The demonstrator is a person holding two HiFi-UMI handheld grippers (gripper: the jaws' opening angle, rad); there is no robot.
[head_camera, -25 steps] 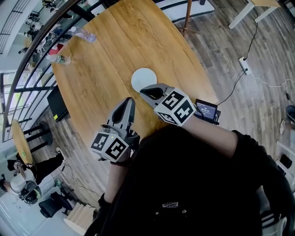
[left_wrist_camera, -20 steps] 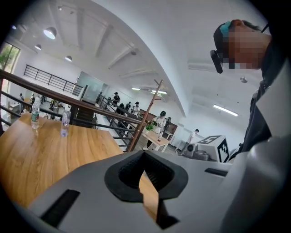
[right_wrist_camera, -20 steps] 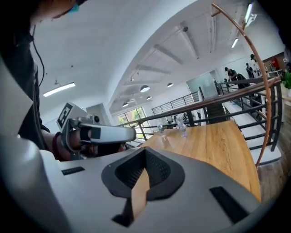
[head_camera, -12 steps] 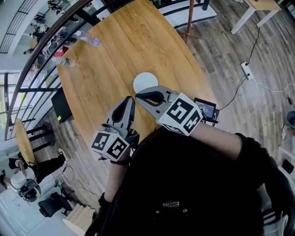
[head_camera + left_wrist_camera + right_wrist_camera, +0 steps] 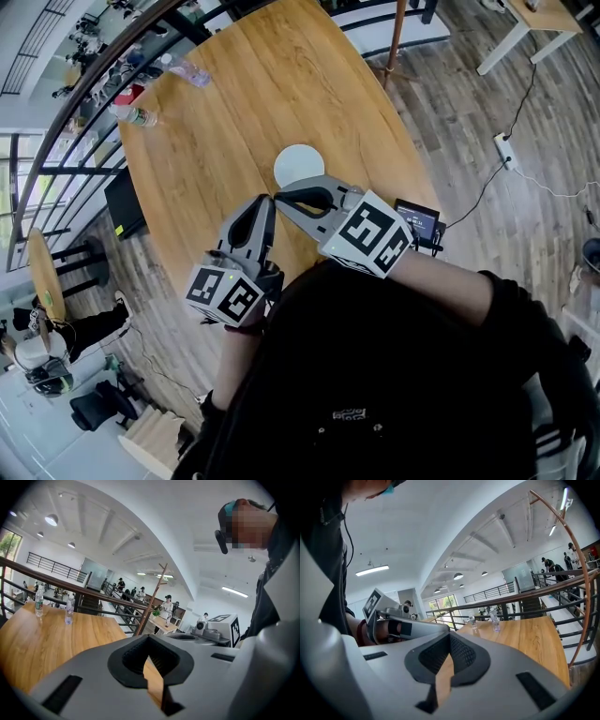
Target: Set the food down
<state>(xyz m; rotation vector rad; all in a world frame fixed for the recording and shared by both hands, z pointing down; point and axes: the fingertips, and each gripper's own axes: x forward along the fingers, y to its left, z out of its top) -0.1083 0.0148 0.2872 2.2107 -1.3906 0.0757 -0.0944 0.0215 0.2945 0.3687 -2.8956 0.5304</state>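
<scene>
Left tongs (image 5: 265,204): shut tight, the two tips meet. Nothing is in them. Only the wood of the table shows through the little gap behind the tips.
Right tongs (image 5: 281,200): shut tight too, and they hold nothing. Their tip is just beside the tip of the left tongs, almost touching it.
Food: no food shows in any view. It is not in either tongs.
Plate (image 5: 298,165): white and round, just past the tips of both tongs. It looks bare.
Table (image 5: 234,94): round and wooden, under both tongs. Both tongs hang above it, close to the person's body.
Bottles (image 5: 141,116): two clear ones, far past the tongs, near the far edge by the rail.
What could go wrong: I think the two tips may bump, because they are so close together. If a hand dips, a tip may hit the plate and push it along the smooth wood. Nothing can drop from the tongs, as both are shut on nothing.
</scene>
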